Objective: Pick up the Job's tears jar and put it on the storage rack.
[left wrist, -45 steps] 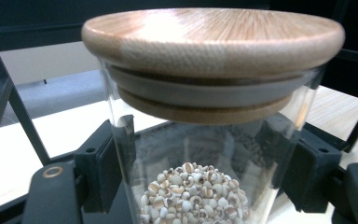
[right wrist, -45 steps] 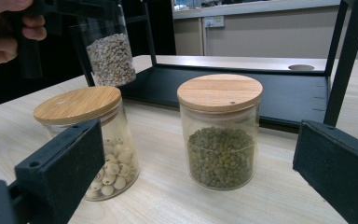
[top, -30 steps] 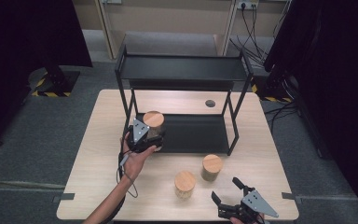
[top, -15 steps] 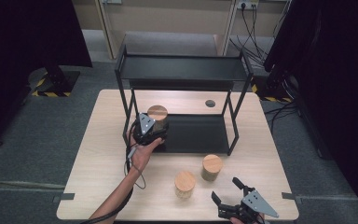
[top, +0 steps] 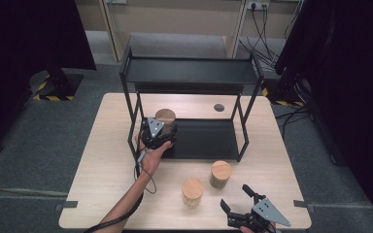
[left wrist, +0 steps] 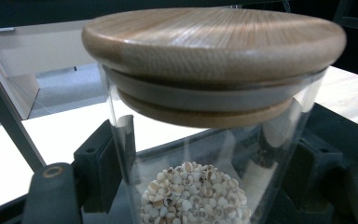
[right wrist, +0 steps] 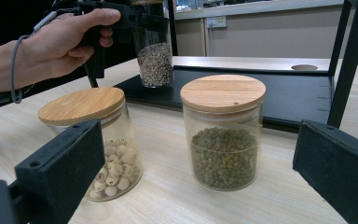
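Note:
My left gripper (top: 156, 132) is shut on a glass jar (top: 165, 118) with a wooden lid, its black jaws pressed against the glass on both sides. The jar (left wrist: 200, 149) holds pale grains in its lower part. It is upright at the left end of the black rack's lower shelf (top: 204, 140); whether its base touches the shelf I cannot tell. In the right gripper view the same jar (right wrist: 154, 56) shows far off in the person's hand. My right gripper (top: 236, 198) stands open near the table's front edge, nothing between its jaws.
Two more lidded jars stand on the wooden table in front of the rack: one with large pale seeds (top: 193, 191) (right wrist: 93, 140), one with green beans (top: 220, 174) (right wrist: 223, 140). The rack's top shelf (top: 189, 73) overhangs the lower one. A round cable hole (top: 219, 107) lies behind.
The left gripper has carried its jar to the right and slightly down, from the rack's left post to over the lower shelf's left end. The right gripper has stayed put.

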Available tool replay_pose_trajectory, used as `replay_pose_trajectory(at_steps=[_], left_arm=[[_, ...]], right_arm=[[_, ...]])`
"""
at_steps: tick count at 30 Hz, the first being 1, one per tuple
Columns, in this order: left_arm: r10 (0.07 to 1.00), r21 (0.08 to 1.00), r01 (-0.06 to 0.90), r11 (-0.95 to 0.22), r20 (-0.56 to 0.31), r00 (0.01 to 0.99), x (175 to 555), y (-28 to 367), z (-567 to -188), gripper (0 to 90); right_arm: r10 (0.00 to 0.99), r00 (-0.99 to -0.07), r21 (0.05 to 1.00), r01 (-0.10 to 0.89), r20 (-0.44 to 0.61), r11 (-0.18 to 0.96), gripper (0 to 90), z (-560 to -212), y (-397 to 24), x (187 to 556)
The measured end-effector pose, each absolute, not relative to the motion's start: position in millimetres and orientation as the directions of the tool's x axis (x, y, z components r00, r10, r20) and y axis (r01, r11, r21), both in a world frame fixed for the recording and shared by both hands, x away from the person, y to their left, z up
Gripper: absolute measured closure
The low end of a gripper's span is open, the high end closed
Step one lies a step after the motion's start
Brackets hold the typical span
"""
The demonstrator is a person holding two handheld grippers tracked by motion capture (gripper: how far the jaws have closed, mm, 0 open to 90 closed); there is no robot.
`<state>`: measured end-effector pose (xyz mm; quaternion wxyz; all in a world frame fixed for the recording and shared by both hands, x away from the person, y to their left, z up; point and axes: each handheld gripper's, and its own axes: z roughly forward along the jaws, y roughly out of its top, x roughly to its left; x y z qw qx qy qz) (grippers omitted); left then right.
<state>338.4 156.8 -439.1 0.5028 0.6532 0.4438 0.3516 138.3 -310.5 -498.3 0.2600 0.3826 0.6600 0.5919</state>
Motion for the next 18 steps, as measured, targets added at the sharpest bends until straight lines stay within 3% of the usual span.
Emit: replay_pose_trajectory(at_steps=[18], left_arm=[[0.938, 0.969, 0.238, -0.071, -0.016, 0.345, 340, 162, -449, 24.6]], right_arm=[[0.81, -0.577, 0.981, 0.194, 0.107, 0.008, 2.4, -499, -310, 138]])
